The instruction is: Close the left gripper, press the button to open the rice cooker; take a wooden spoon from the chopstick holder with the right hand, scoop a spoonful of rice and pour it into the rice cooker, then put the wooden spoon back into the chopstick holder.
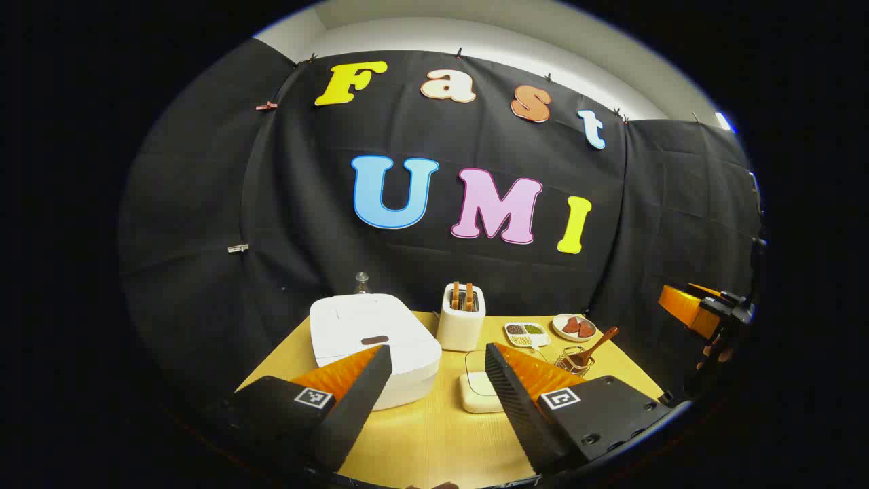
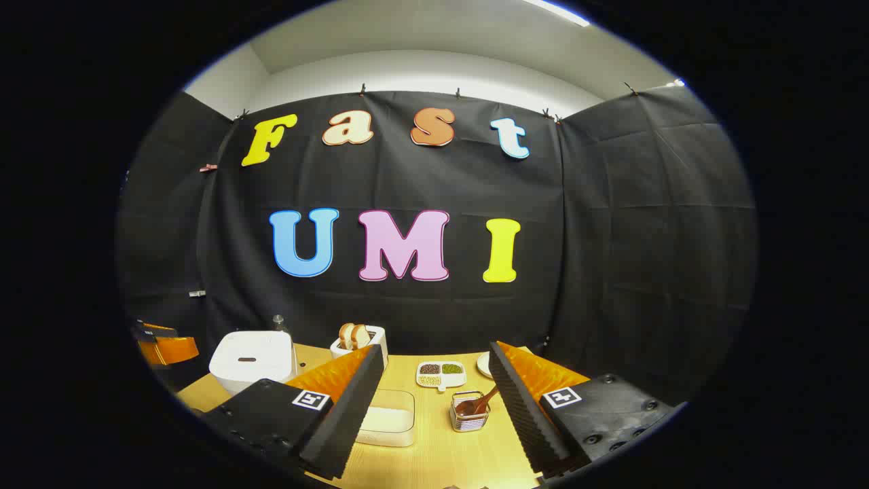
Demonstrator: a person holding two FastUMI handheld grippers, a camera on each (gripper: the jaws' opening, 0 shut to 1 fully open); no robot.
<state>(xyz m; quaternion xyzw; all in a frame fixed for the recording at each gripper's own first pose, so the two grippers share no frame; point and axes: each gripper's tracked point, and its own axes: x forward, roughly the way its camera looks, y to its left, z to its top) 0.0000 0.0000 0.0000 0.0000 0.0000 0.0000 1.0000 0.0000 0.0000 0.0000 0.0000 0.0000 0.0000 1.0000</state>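
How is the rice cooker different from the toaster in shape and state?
The rice cooker is wide and low, while the toaster is narrow and tall. The rice cooker has its lid shut, so nothing inside shows, while the toaster is open at the top and bread slices stand in its slots. The rice cooker sits to the left of the toaster on the table. Both are white with rounded corners.

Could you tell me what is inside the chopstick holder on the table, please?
A wooden spoon stands in the chopstick holder, its handle leaning up and out over the rim. The spoon's lower end sits inside; whether anything else lies at the bottom is too small to tell.
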